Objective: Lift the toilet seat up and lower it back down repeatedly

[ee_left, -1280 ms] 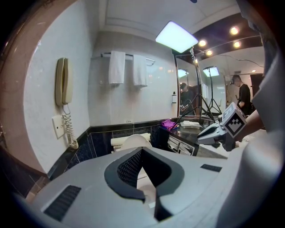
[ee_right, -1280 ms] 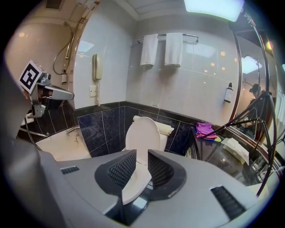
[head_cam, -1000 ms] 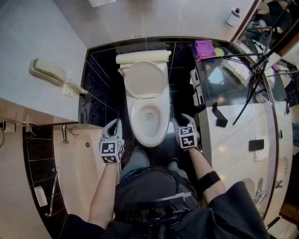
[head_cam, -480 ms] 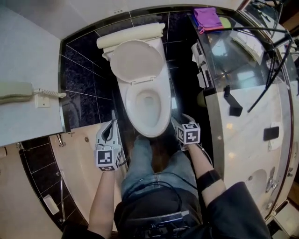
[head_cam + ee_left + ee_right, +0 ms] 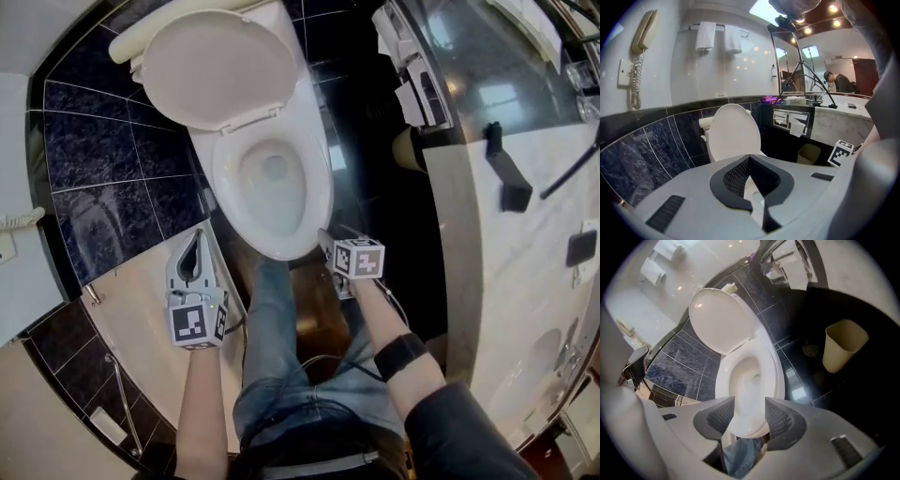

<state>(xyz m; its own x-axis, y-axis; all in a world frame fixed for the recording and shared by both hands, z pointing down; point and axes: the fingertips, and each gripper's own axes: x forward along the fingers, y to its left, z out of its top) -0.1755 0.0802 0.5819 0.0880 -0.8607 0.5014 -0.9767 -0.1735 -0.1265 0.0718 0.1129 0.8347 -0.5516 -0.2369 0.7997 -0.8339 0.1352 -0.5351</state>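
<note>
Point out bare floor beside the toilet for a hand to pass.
Bare dark tile lies left of the toilet, up to the tub edge. Right of it the strip is tighter: a waste bin stands by the vanity.

Right gripper [image 5: 750, 401], fingers [image 5: 780, 420] just opened wide, empty, toilet bowl [image 5: 750, 376] rim beyond, lid [image 5: 719, 319] raised, beige bin [image 5: 843, 350] right

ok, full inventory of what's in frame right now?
toilet: 1, white, centre, lid raised
waste bin: 1, tan, right of toilet
wall phone: 1, cream, left of toilet
towels: 2, white, hung above toilet
cloth: 1, purple, on vanity counter
tripod: 1, black, at counter
toilet paper holder: 1, silver, counter front
left gripper: 1, grey, left of toilet, jaws together, empty
right gripper: 1, grey, at toilet front, jaws apart, just opened wider, nothing between
</note>
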